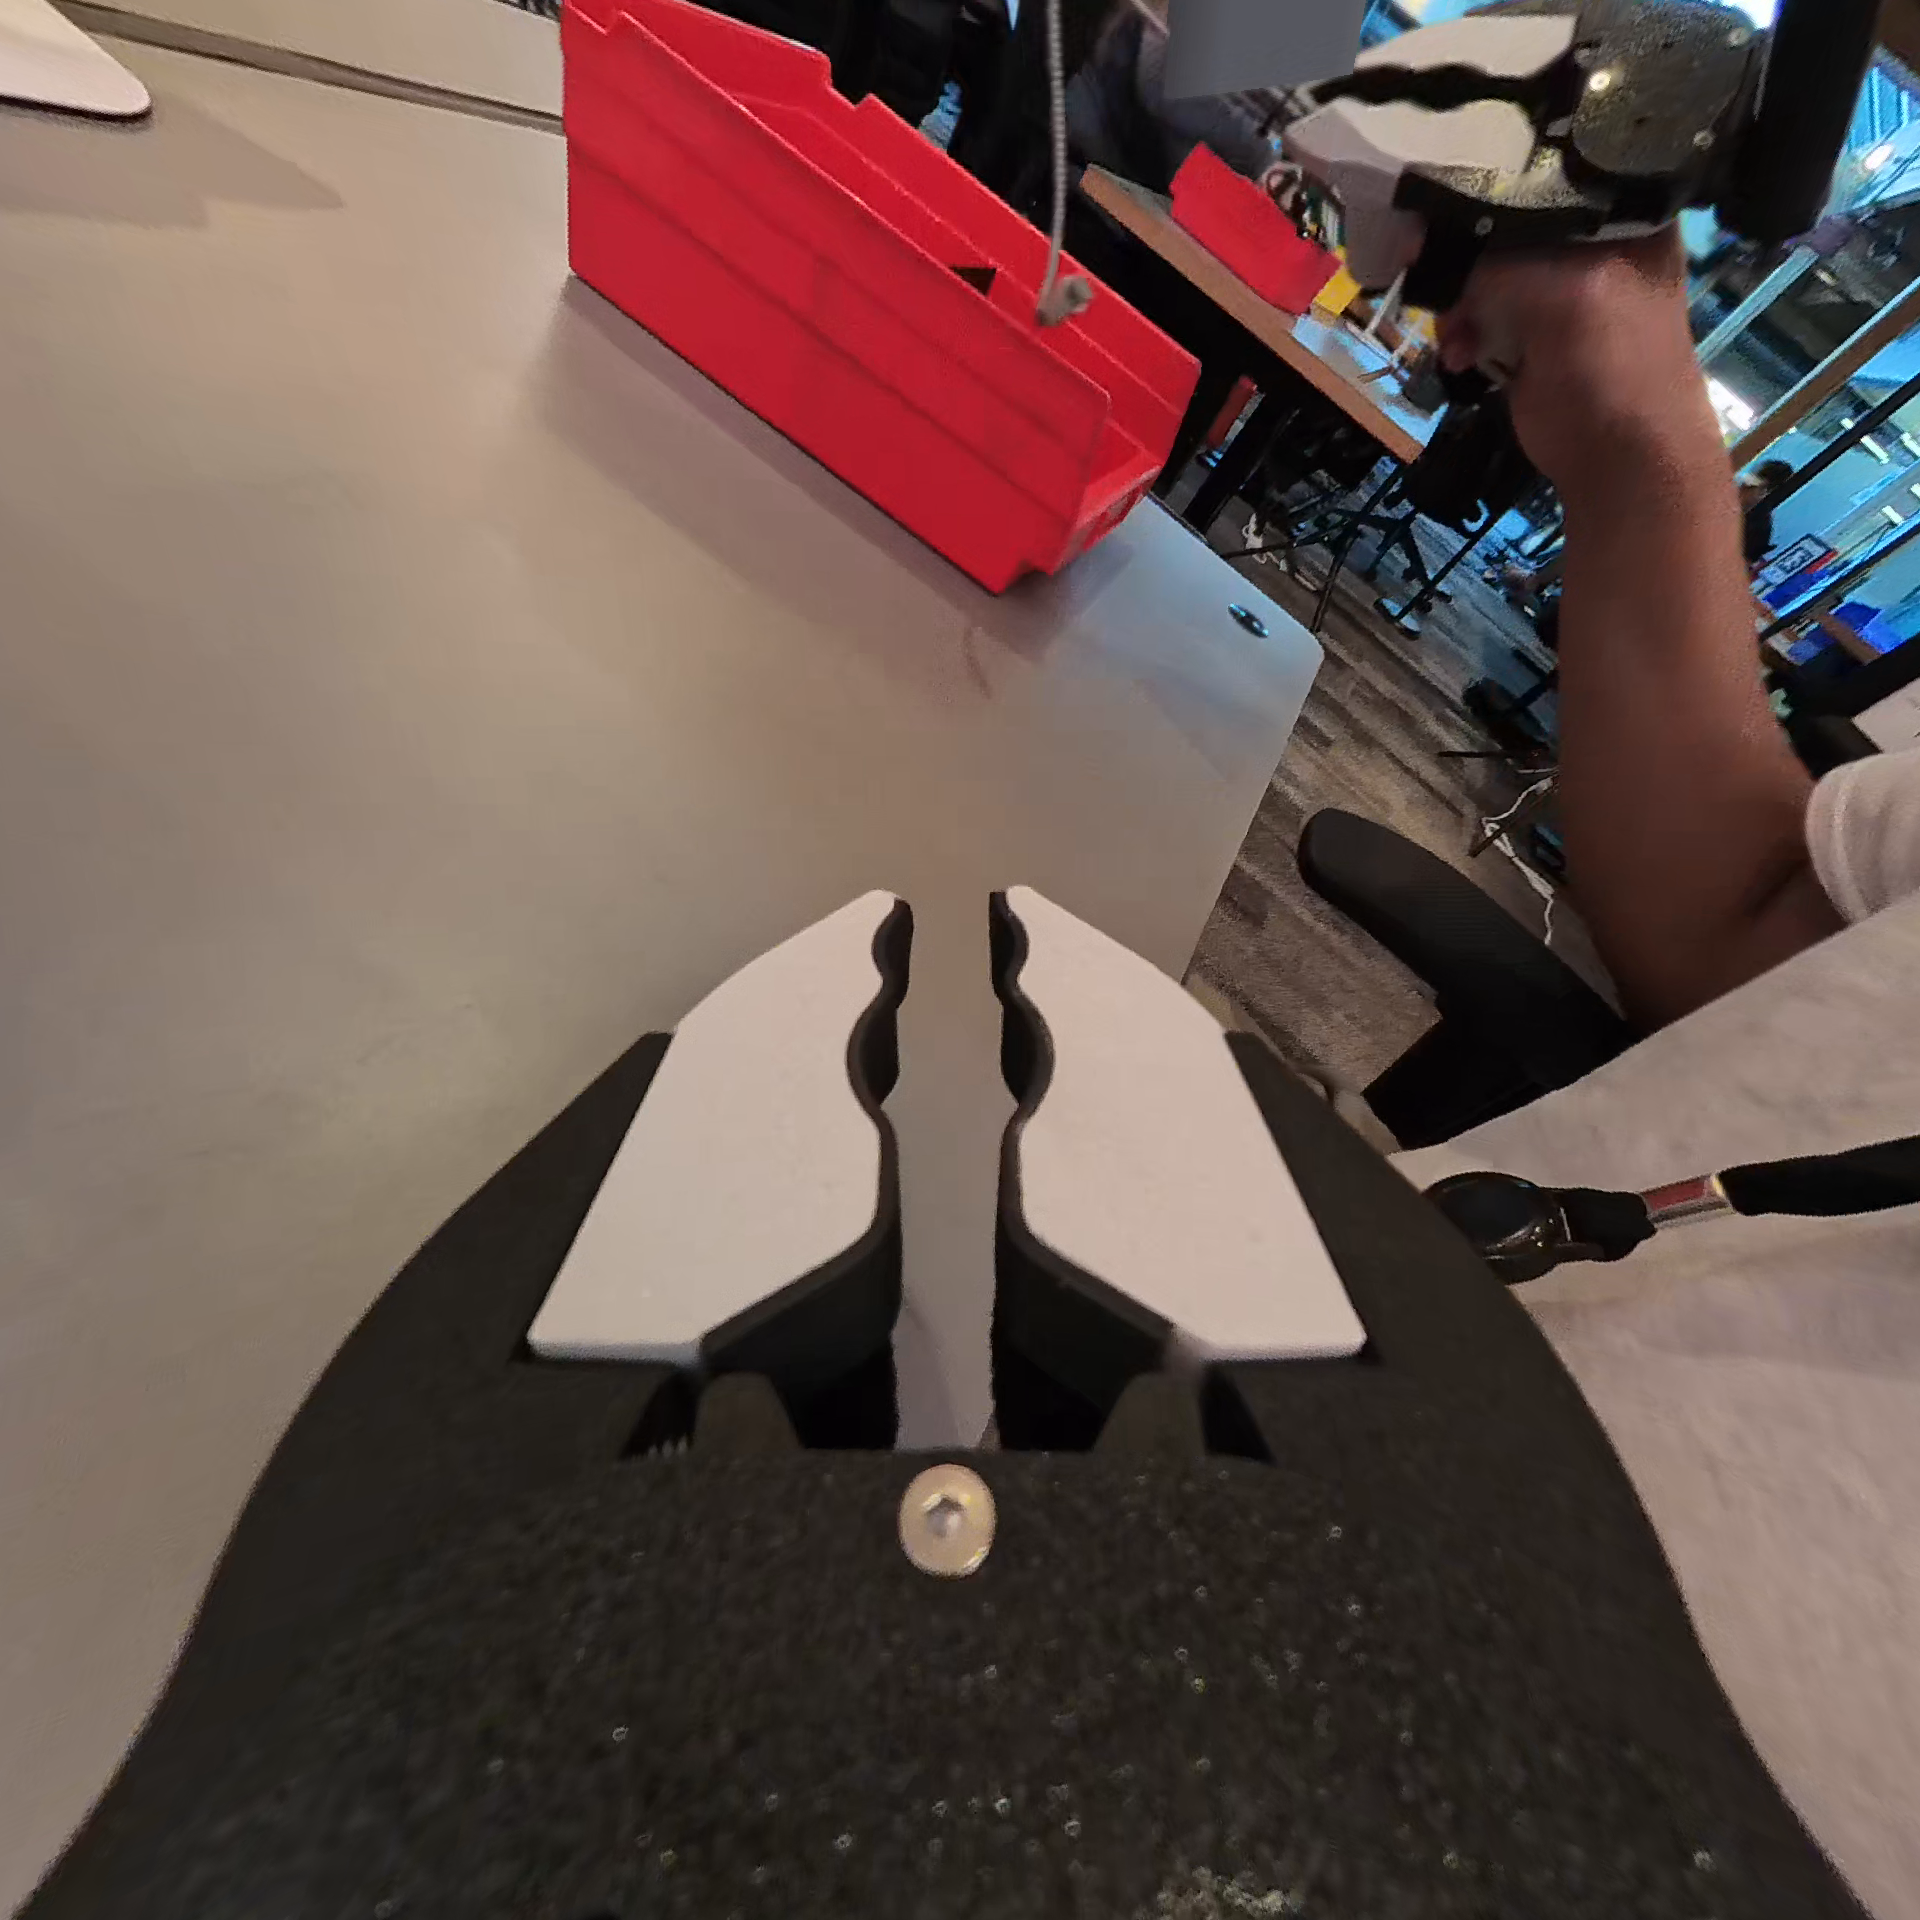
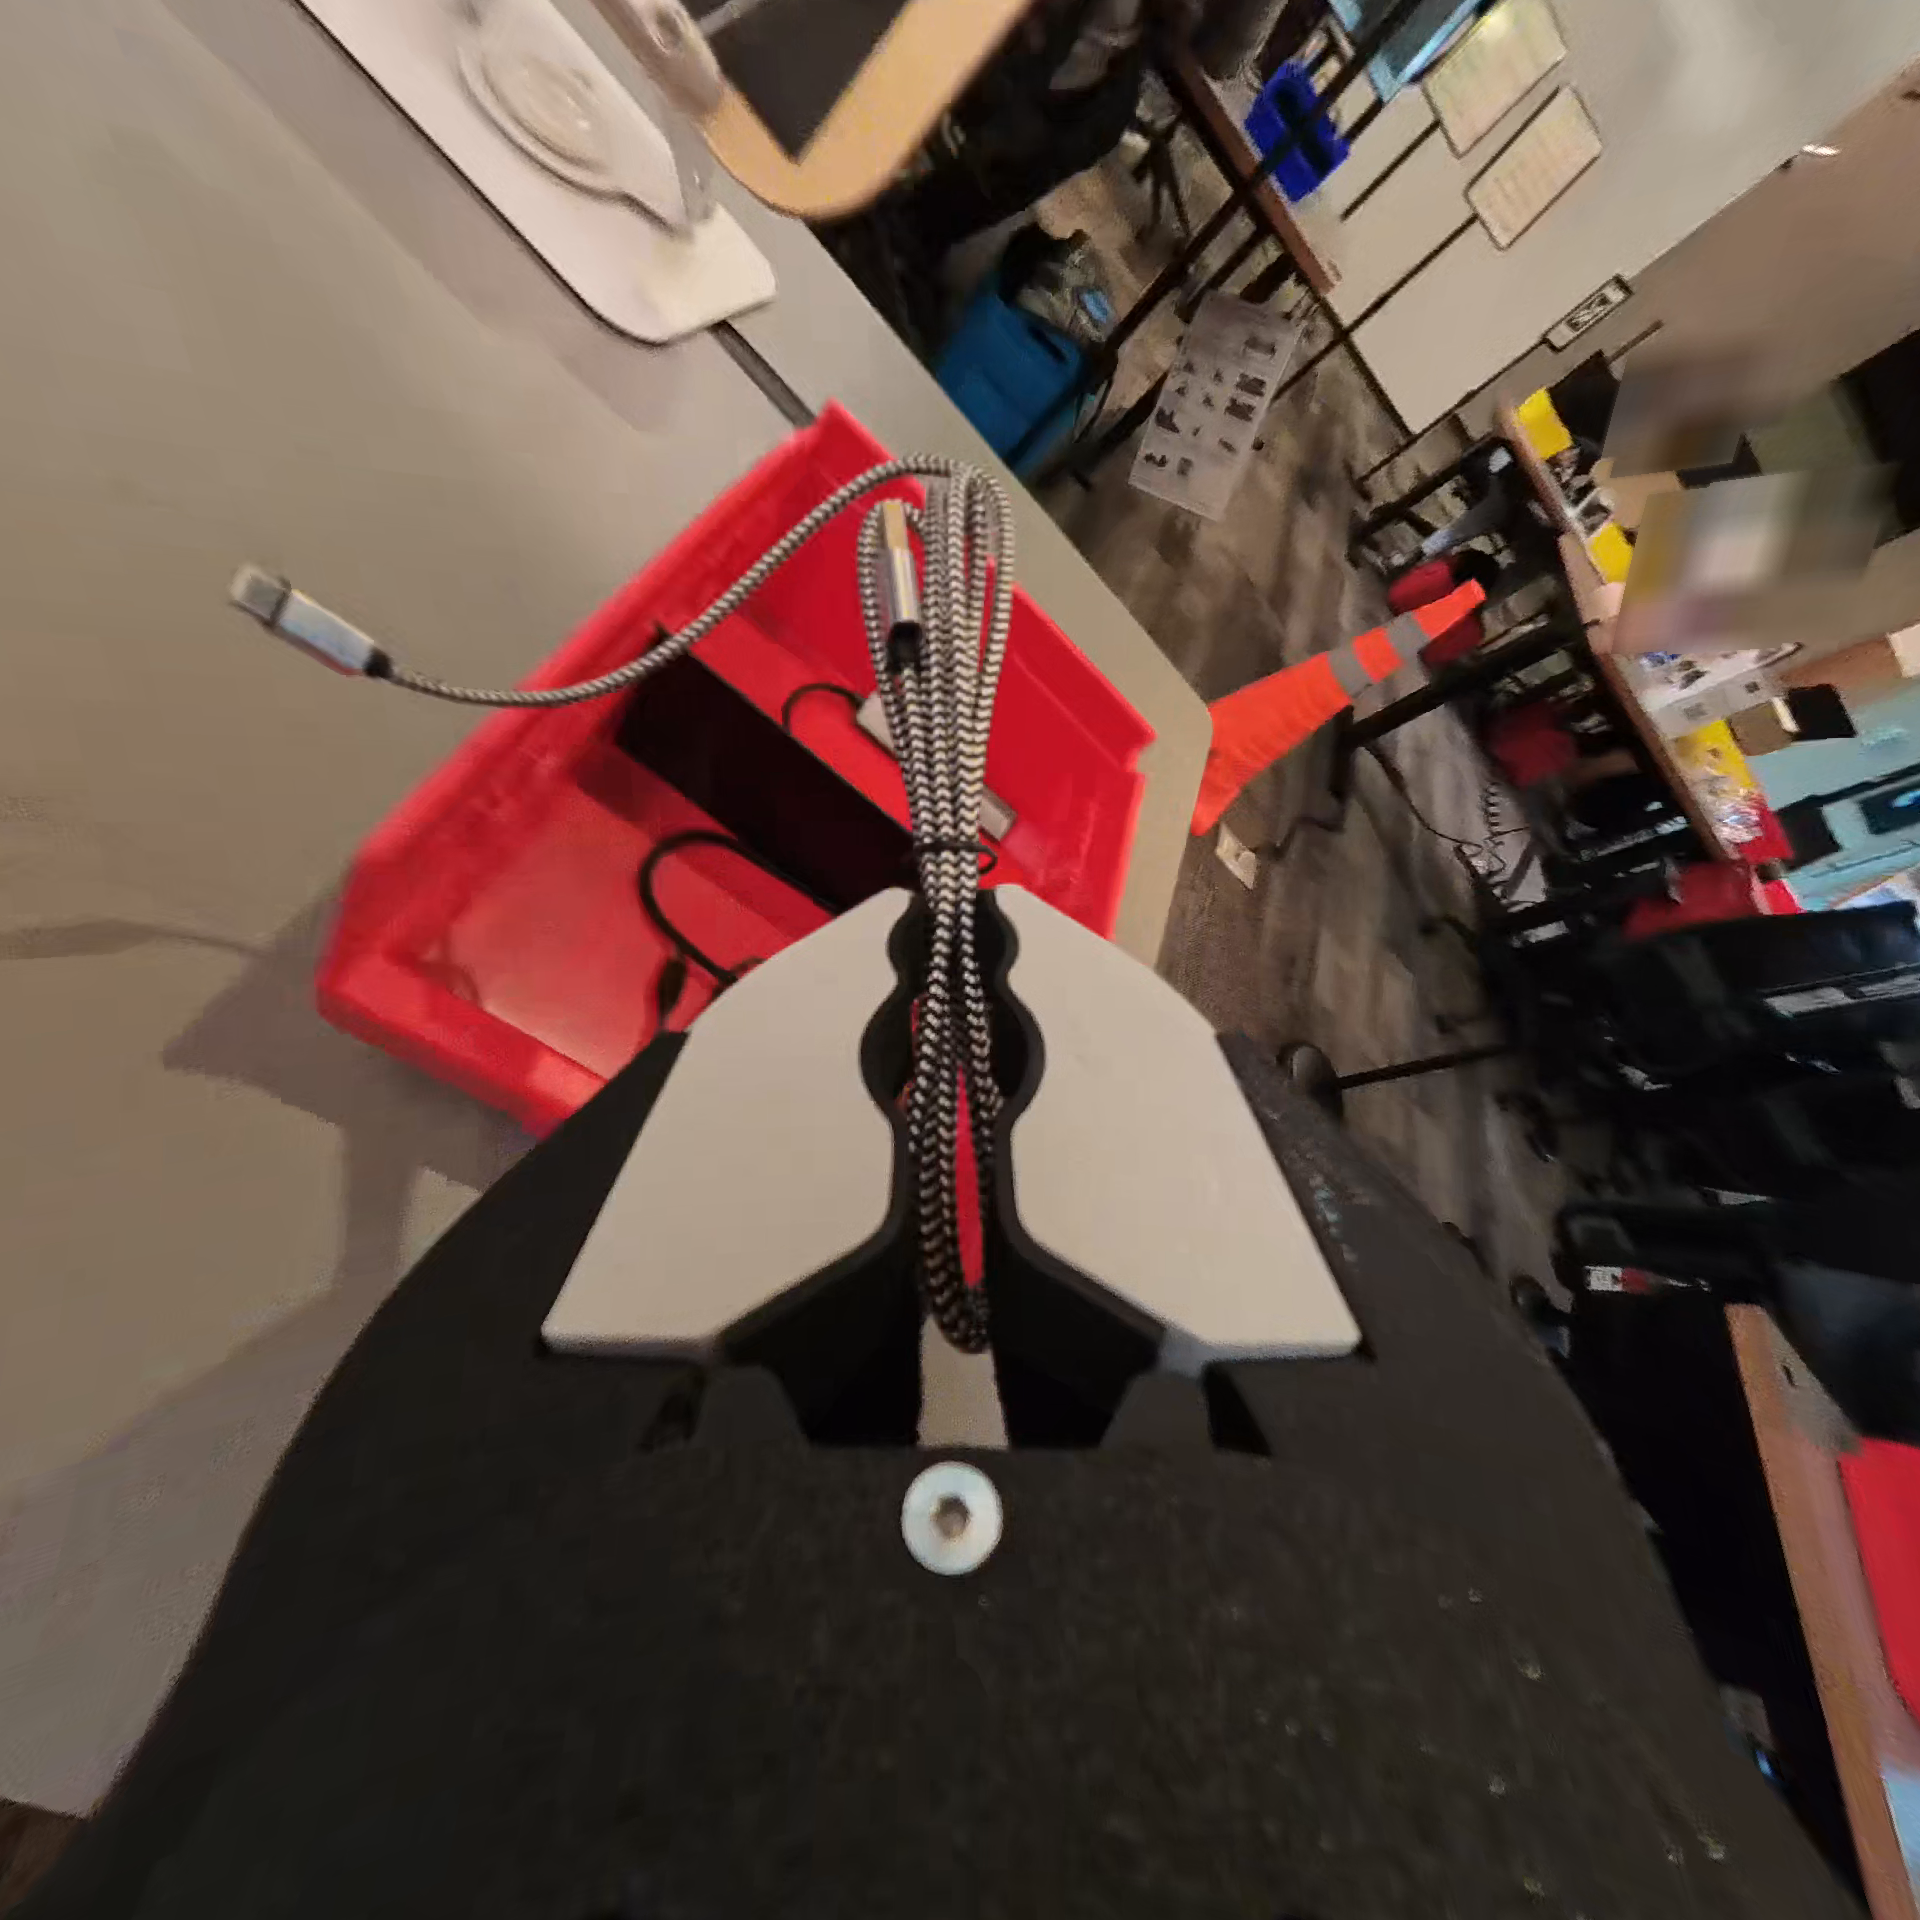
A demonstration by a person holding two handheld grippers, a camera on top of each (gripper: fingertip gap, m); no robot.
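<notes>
My right gripper (image 2: 951,904) is shut on a folded bundle of black-and-white braided cable (image 2: 940,727) and holds it in the air above a red bin (image 2: 416,997). One silver plug (image 2: 307,623) sticks out to the left on a loose end; another (image 2: 896,566) lies along the bundle. The bin holds a black divider (image 2: 748,769) and thin black cables (image 2: 665,883). My left gripper (image 1: 951,909) is slightly open and empty, low over the grey table (image 1: 364,727), short of the red bin (image 1: 810,312). The right gripper (image 1: 1455,94) shows high at the right, the cable end (image 1: 1062,301) dangling over the bin.
The table's right edge and corner (image 1: 1247,779) lie just beyond my left gripper, with a black chair (image 1: 1455,956) below. A white mat (image 2: 623,239) with a clear dish lies at the table's far side. An orange cone (image 2: 1299,696) stands on the floor past the bin. The tips of one gripper are about 40 cm away from the tips of the other.
</notes>
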